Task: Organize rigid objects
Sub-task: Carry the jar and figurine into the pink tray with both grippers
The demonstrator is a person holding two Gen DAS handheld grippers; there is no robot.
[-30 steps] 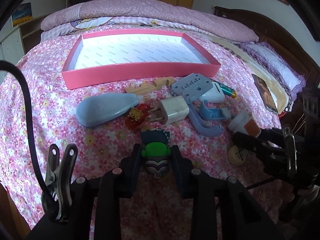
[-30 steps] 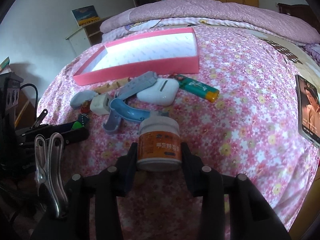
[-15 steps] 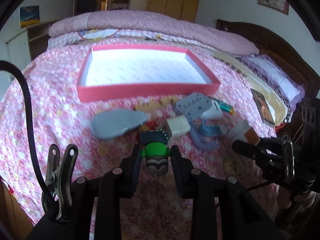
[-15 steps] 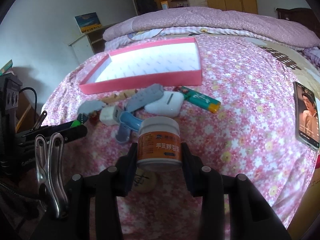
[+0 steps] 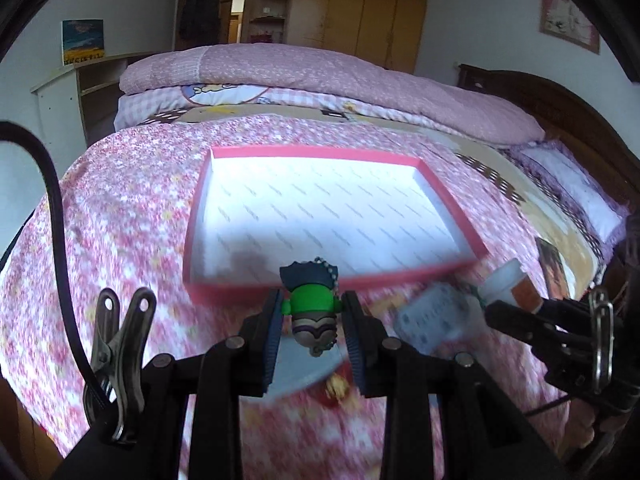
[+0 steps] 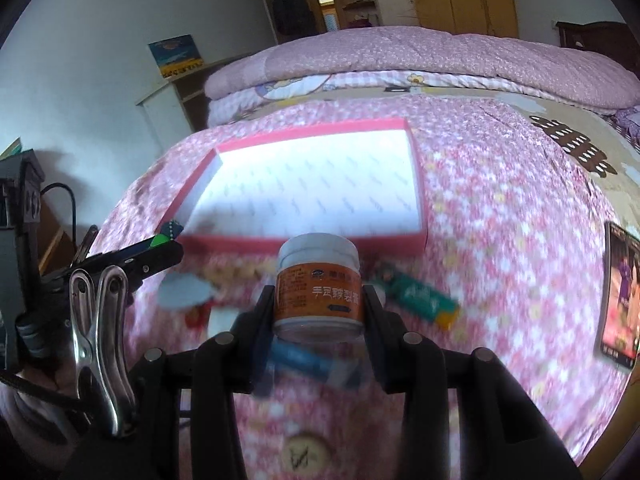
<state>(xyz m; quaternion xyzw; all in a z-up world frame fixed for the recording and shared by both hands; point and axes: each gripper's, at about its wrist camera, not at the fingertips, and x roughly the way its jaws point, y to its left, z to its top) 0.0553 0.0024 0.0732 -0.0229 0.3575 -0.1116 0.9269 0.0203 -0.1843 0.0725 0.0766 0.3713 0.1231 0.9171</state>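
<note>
Left grip: the left gripper (image 5: 313,316) pinches a small rubbery figure charm with a green body, dark hair and a bead chain (image 5: 312,307), upright between the pads and lifted off the bed.
Right grip: the right gripper (image 6: 319,312) clamps a short round jar with a white lid and orange label (image 6: 319,286), upright and lifted too.
Key relation: the shallow pink-rimmed rectangular tray with a white printed lining (image 5: 452,208) lies at 12 o'clock from the charm, its near rim just beyond it; from the jar the tray (image 6: 420,184) sits at 11 to 12 o'clock.
Long axis: the tray runs 9 to 3 o'clock across both views.
Nearer side: the left gripper appears closer to the near rim, so its drop probably comes first.
Surface: a soft pink floral bedspread (image 5: 120,208); blurred small items lie below both grippers.
Room: a folded pink quilt (image 5: 320,68) at 12 o'clock, wooden wardrobes (image 5: 360,12) behind.
</note>
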